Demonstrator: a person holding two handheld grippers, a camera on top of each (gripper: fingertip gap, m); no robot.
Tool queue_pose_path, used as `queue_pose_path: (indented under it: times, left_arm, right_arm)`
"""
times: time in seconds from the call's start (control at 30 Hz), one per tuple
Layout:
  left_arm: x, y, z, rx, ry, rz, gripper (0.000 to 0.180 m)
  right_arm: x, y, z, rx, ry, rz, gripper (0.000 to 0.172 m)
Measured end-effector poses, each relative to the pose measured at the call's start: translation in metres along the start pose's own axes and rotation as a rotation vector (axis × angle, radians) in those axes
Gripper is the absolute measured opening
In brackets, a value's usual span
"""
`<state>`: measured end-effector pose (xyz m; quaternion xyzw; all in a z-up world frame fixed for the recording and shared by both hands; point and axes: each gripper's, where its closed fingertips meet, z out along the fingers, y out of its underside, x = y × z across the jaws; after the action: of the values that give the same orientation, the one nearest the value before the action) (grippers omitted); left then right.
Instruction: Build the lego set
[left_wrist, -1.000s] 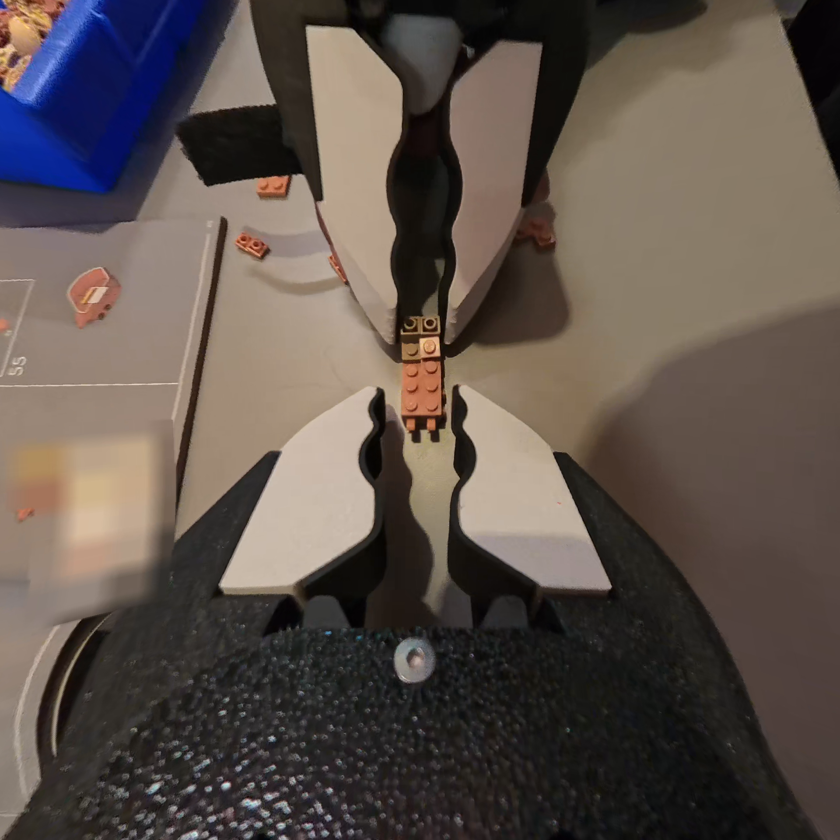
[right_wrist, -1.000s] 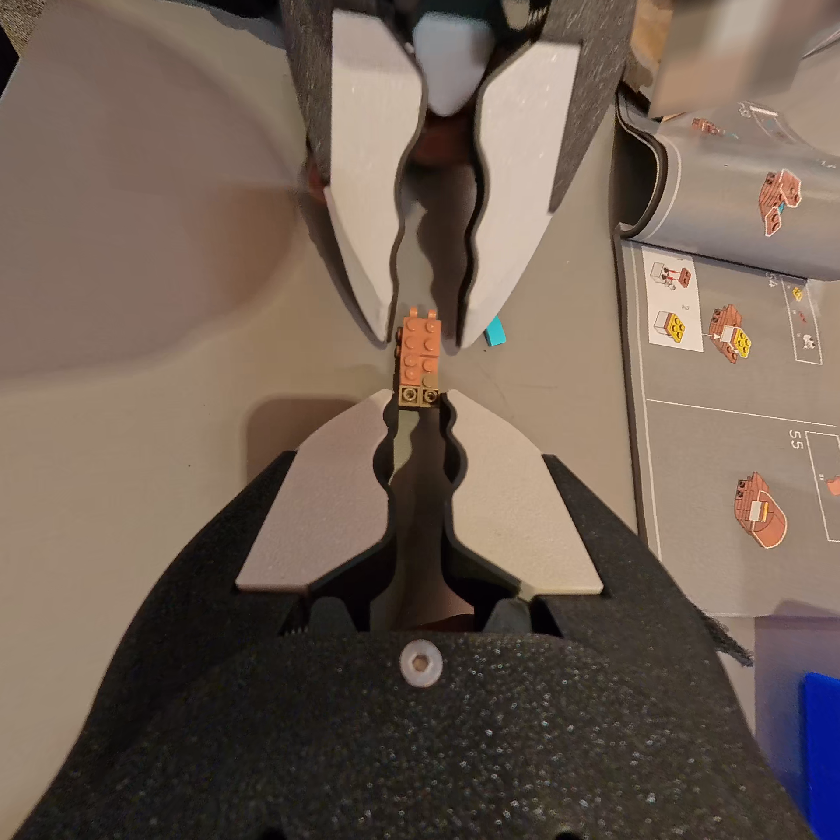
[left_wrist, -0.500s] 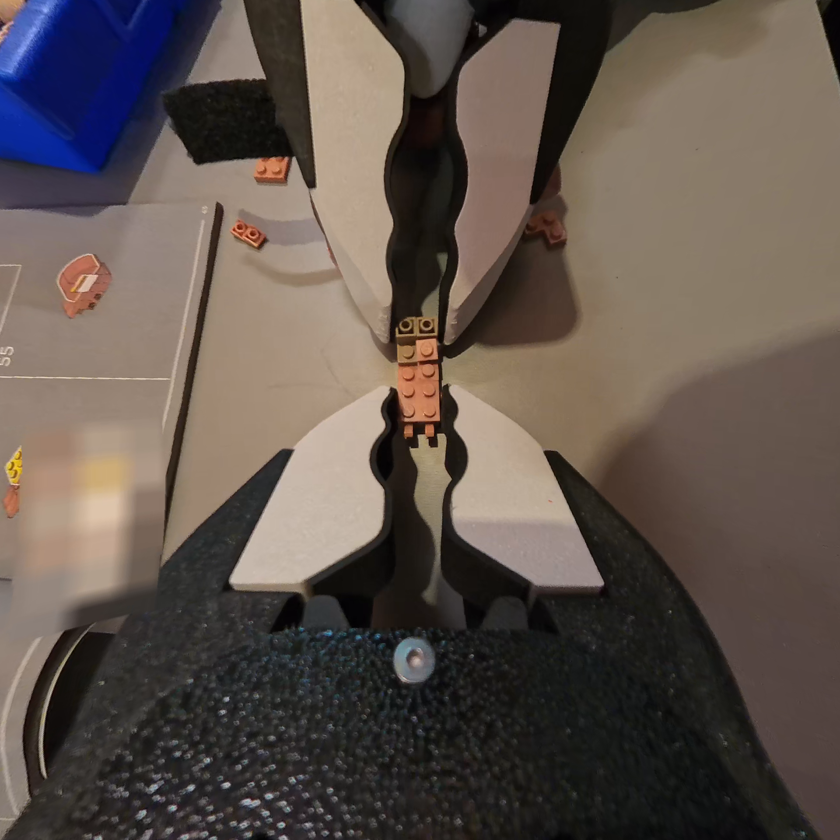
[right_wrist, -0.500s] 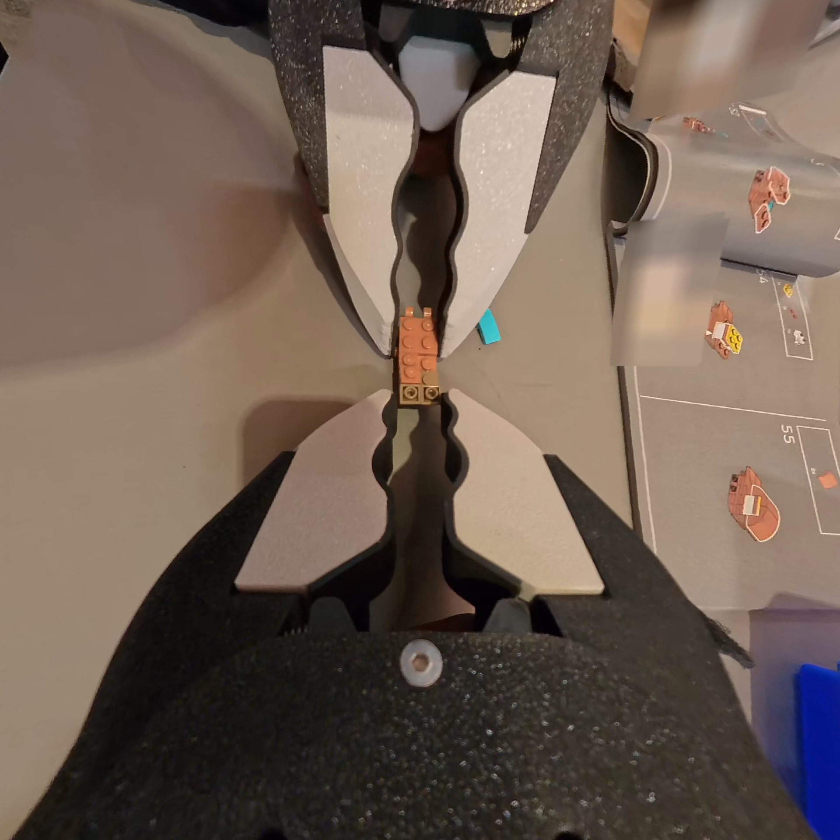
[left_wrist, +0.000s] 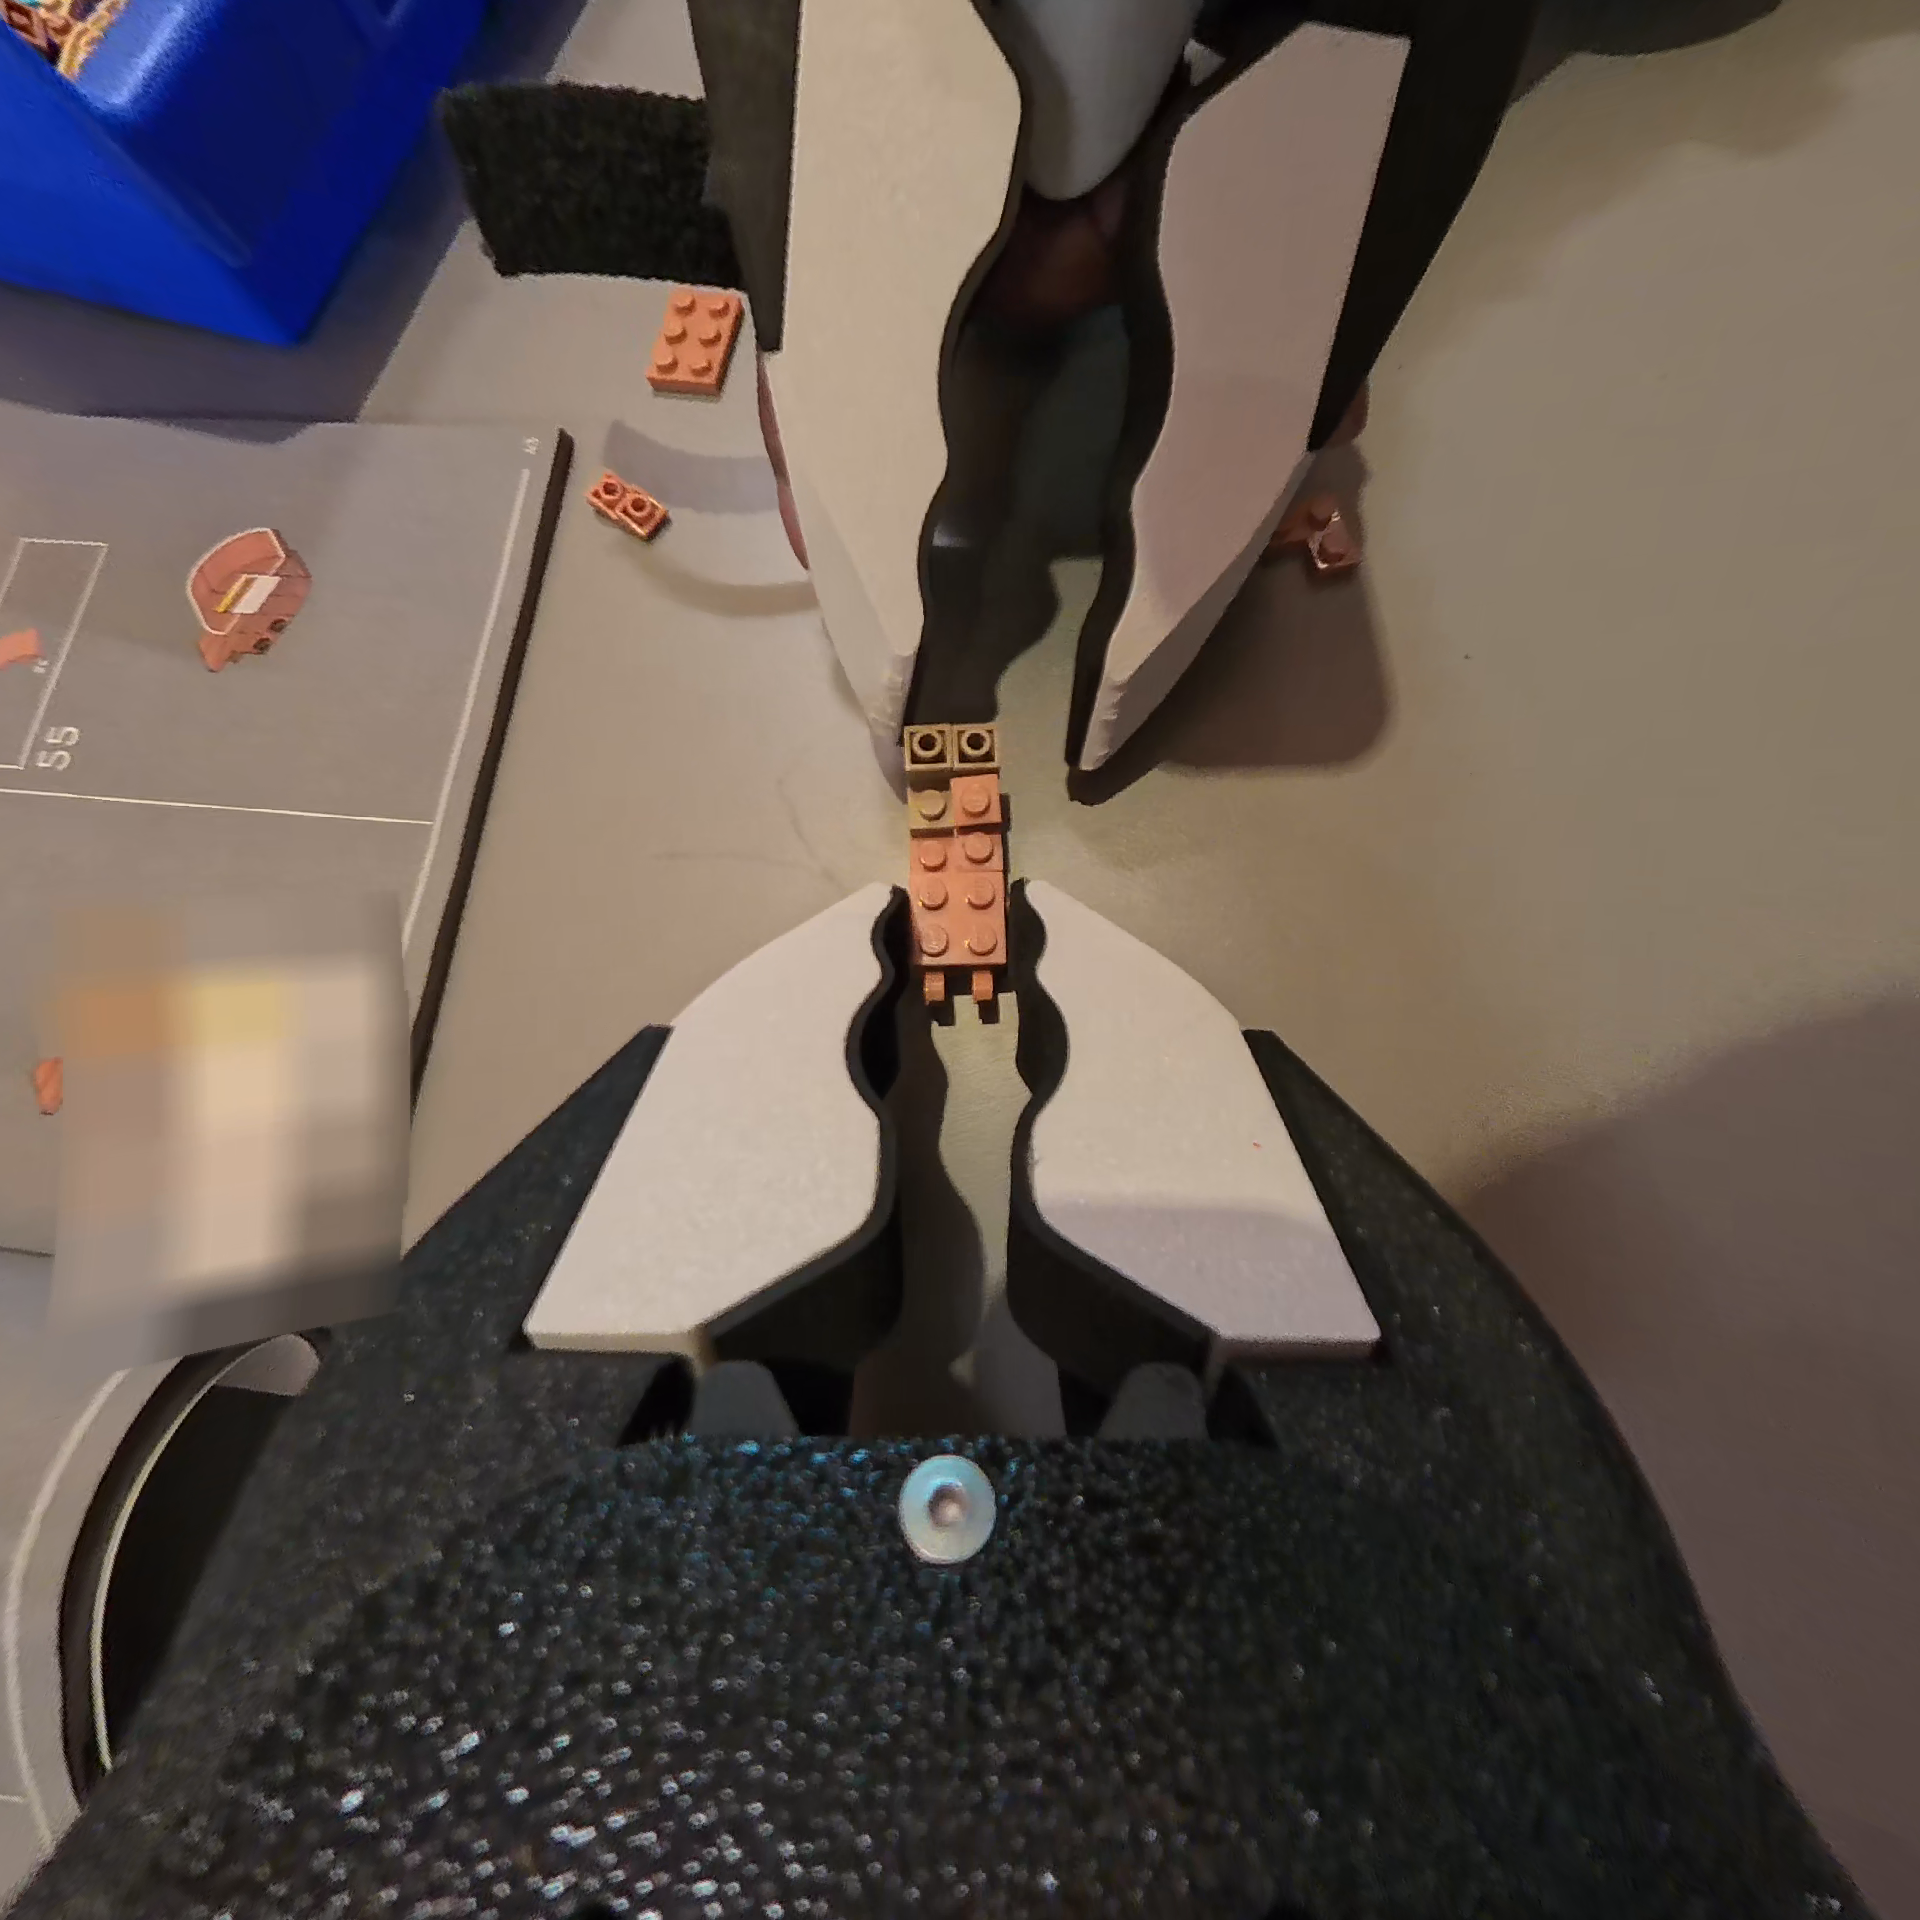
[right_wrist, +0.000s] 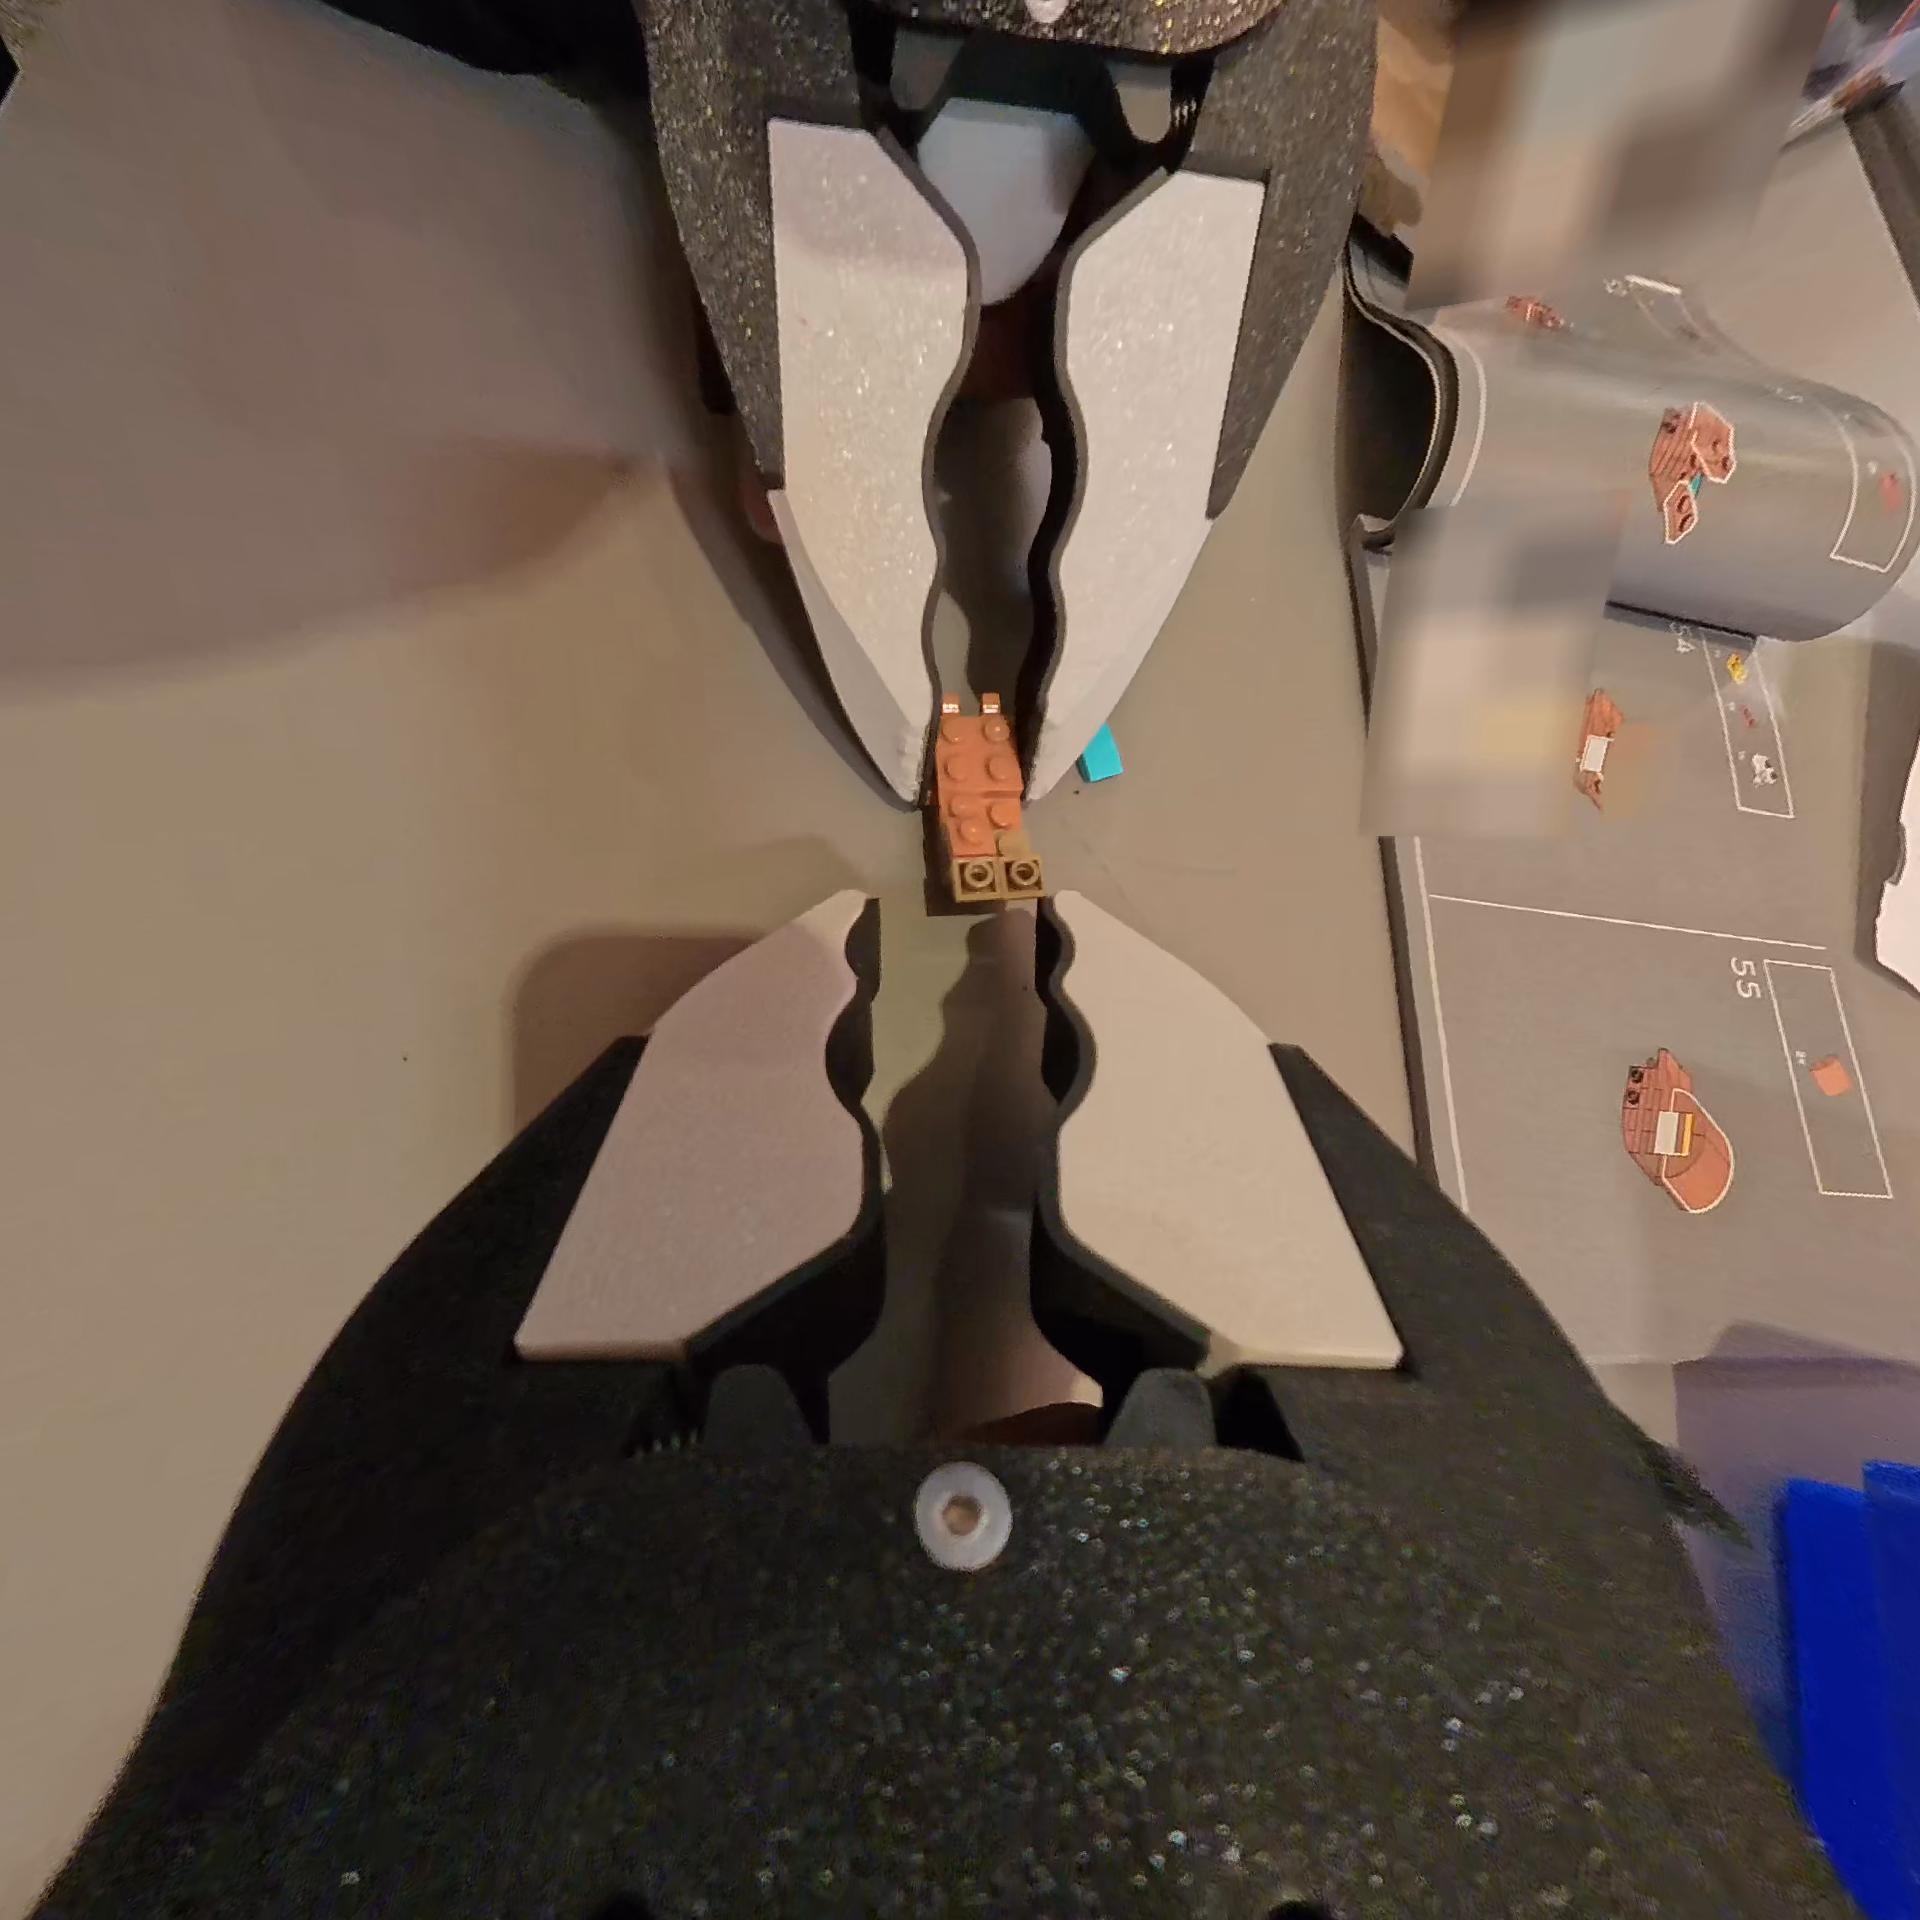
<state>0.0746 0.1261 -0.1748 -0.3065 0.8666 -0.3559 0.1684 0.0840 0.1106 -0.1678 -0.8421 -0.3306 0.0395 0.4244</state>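
We find the brick assembly (left_wrist: 958, 871) lying on the bench (left_wrist: 1558, 831), its reddish end pinched by the left tool (left_wrist: 958, 925). The right tool (right_wrist: 958, 914) stands apart around the olive end. We judge it light, rigid and separable; grip its flat sides.

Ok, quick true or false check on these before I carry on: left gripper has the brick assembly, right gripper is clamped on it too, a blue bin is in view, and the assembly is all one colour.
1. The left gripper grips the brick assembly at its brown end. True.
2. The right gripper is clamped on the assembly. False: its fingers stand apart, clear of the tan end.
3. A blue bin sits beyond the instruction booklet. True.
4. The assembly is one colour. False: brown plates with tan pieces at one end.
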Motion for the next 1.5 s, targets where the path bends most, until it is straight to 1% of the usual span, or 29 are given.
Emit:
queue_pose_path:
  times: [0.53,0.83,1.5]
  left_arm:
    - [-0.0037,-0.0020,-0.0038,0.037,0.015,-0.060,0.017]
    - [-0.0069,-0.0020,-0.0043,0.042,0.009,-0.089,0.017]
    - [-0.0087,-0.0016,-0.0049,0.044,0.006,-0.105,0.017]
  right_arm:
    - [0.0032,-0.0039,-0.0031,0.045,-0.002,0.031,0.029]
    - [0.0062,-0.0061,-0.0040,0.059,0.034,0.015,0.029]
    - [0.0069,-0.0069,-0.0041,0.062,0.042,0.010,0.029]
